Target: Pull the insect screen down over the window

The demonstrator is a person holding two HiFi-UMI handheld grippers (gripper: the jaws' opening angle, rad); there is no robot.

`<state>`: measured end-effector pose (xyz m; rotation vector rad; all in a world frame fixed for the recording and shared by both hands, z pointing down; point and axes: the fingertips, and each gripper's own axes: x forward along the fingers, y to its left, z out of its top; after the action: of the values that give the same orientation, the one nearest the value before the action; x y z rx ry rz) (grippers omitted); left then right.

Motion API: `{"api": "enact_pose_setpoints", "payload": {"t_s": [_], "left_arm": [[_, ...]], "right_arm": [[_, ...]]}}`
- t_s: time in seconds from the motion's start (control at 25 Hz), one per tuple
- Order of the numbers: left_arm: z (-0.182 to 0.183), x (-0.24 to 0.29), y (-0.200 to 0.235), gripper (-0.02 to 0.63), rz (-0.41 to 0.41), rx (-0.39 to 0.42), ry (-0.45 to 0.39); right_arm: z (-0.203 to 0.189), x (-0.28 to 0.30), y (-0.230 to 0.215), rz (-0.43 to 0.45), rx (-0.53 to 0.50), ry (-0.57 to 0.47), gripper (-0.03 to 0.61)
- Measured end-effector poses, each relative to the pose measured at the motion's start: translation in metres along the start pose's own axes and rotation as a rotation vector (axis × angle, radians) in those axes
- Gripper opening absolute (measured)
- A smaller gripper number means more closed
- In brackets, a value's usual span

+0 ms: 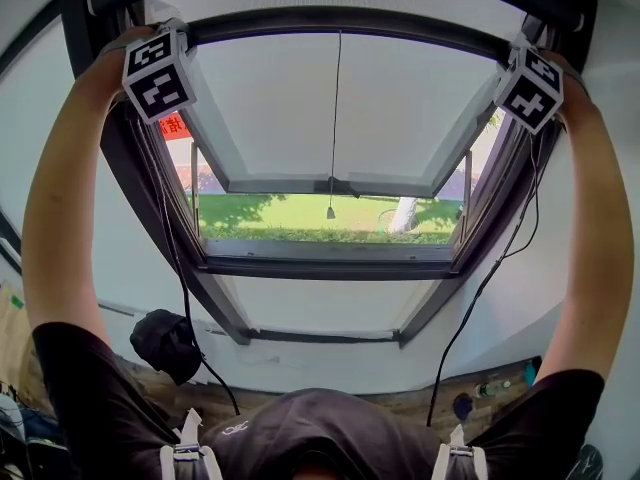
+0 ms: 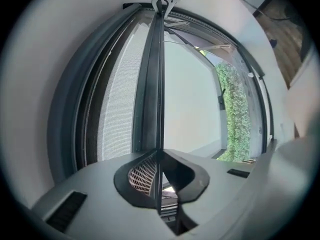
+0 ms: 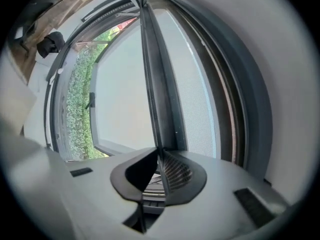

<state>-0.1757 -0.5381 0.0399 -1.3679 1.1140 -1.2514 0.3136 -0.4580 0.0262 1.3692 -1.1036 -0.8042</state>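
The insect screen's dark pull bar [image 1: 340,18] runs across the top of the roof window frame [image 1: 330,268]. My left gripper [image 1: 183,36] holds its left end and my right gripper [image 1: 522,50] its right end, both arms raised. In the left gripper view the bar [image 2: 152,84] comes straight into my left gripper [image 2: 159,151], whose pads are closed on its thin edge. Grey mesh [image 2: 117,99] shows beside the bar. The right gripper view mirrors this: the bar [image 3: 160,99] sits pinched in my right gripper [image 3: 161,151], with mesh [image 3: 197,99] alongside.
The glass sash [image 1: 330,183] is tilted open outward, with a thin cord [image 1: 331,208] hanging at its middle and lawn beyond. Cables [image 1: 480,288] trail down both sides. A black bag [image 1: 165,343] and a bottle [image 1: 490,388] lie on the wooden floor below.
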Motion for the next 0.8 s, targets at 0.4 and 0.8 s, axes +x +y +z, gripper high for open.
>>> {"api": "enact_pose_setpoints", "payload": {"t_s": [0.4, 0.8], "left_arm": [[0.001, 0.007, -0.078, 0.031, -0.105, 0.114, 0.002], [-0.003, 0.025, -0.232, 0.028, -0.212, 0.053, -0.104]], "right_arm": [[-0.010, 0.008, 0.074, 0.157, -0.079, 0.047, 0.031], [-0.030, 0.028, 0.226, 0.256, -0.117, 0.045, 0.028]]}}
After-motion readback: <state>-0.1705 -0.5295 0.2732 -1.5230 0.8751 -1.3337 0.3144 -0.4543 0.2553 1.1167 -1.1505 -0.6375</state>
